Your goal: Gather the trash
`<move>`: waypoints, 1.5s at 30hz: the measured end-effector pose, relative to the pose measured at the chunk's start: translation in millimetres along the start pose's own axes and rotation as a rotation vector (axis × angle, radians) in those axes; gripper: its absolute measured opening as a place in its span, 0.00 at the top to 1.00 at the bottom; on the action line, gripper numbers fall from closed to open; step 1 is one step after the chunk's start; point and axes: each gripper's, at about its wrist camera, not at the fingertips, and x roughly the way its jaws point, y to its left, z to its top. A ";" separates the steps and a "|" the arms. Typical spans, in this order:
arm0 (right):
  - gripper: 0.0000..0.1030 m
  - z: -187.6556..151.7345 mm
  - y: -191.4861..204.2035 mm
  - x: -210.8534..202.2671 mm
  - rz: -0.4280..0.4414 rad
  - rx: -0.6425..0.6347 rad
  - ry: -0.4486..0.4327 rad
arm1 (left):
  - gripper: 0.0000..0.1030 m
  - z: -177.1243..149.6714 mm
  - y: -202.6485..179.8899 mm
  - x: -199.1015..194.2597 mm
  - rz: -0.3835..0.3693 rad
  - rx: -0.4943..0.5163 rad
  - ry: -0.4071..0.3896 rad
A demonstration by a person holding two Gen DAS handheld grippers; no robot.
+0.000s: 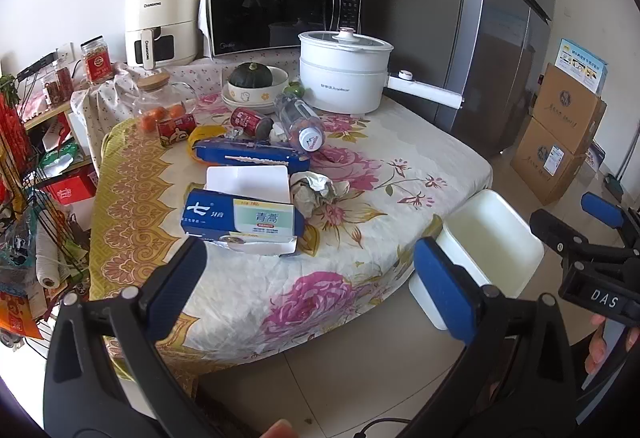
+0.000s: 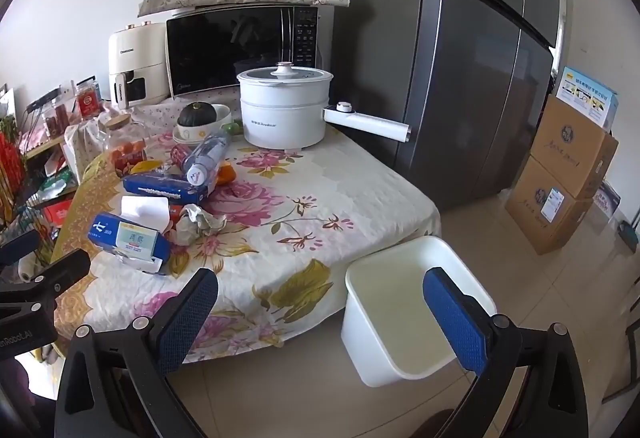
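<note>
Floral cloth covers the table point(image 1: 400, 174) that fills the middle of the left wrist view, with a microwave point(image 1: 280, 10) and a cream air fryer point(image 1: 160, 22) along the wall at the top. A white electric pot point(image 1: 344, 78) stands right of centre at the back. The trash lies left of centre: an opened blue toothpaste box point(image 1: 240, 218) nearest the camera, crumpled paper point(image 1: 316, 190) just beside it on the right, a long blue box point(image 1: 252, 154) behind, then a tipped red can point(image 1: 250, 120) and a clear plastic bottle point(image 1: 300, 122) lying on its side. A white bin point(image 1: 480, 250) stands on the floor at the table's lower right corner. The left gripper point(image 1: 312, 278) hangs in the lower frame with its jaws spread wide and nothing between them.

Grey fridge doors point(image 2: 472, 78) fill the upper right of the right wrist view, with stacked cardboard boxes point(image 2: 568, 174) at the right edge. The trash lies in the left half; the toothpaste box point(image 2: 128, 238) sits at middle left. The white bin point(image 2: 400, 310) stands at lower centre right. The right gripper point(image 2: 324, 318) is spread wide and empty.
</note>
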 end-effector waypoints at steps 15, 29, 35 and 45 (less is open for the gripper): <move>0.00 0.1 1.4 0.7 0.001 -0.003 0.003 | 0.00 0.0 0.2 0.3 -0.004 -0.006 0.001; 0.00 -0.7 1.2 0.8 0.001 -0.002 0.002 | 0.00 0.0 -0.9 0.7 -0.004 -0.009 0.006; 0.00 -0.7 0.9 0.8 0.001 -0.003 0.002 | 0.00 -0.2 -0.7 0.9 -0.005 -0.010 0.006; 0.00 -0.8 0.8 1.0 0.002 -0.005 0.002 | 0.00 -0.4 -1.0 0.9 -0.004 -0.010 0.006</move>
